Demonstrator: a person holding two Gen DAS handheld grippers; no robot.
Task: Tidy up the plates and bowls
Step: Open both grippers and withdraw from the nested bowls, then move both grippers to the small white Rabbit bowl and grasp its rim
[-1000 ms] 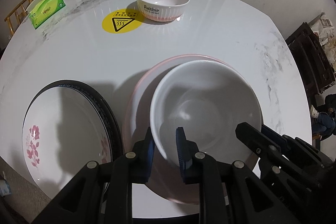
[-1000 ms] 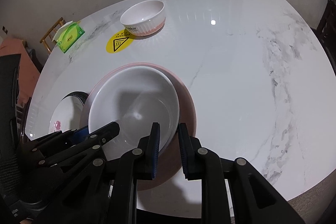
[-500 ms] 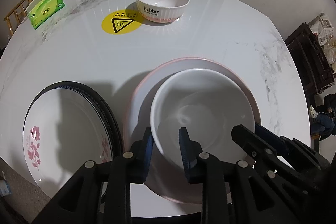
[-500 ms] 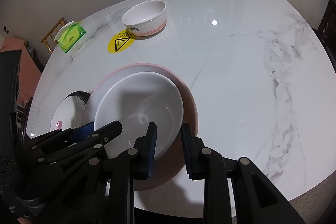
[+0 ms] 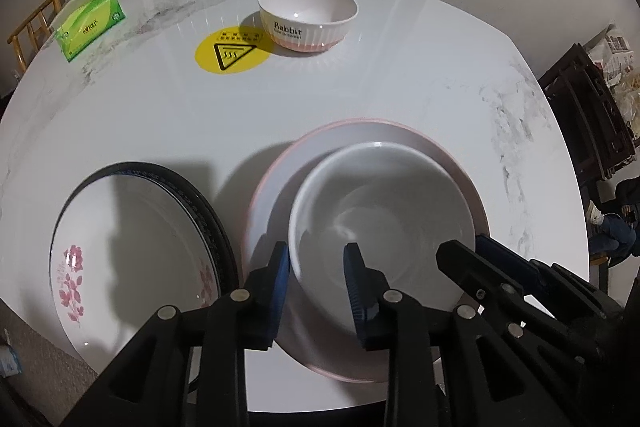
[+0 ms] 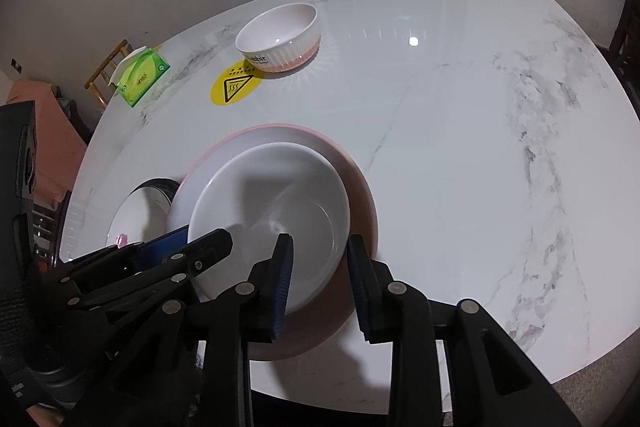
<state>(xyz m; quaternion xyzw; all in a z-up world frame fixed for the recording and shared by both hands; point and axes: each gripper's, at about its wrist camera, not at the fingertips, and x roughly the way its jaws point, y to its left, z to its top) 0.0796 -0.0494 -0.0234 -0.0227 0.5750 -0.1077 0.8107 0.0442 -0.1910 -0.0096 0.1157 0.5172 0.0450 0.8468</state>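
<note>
Near the far edge of my marble table [image 5: 400, 75] stands a ribbed white and pink bowl [image 5: 307, 15] with "Rabbit" printed in dark letters on its side; a smaller line beneath it is too small for me to read. Just beside it, flat on the table top, lies a round yellow sticker [image 5: 233, 49] bearing a triangle with wavy heat lines; its line of print is illegible. At the far left edge sits a green tissue box [image 5: 89, 27], its logo unreadable.
</note>
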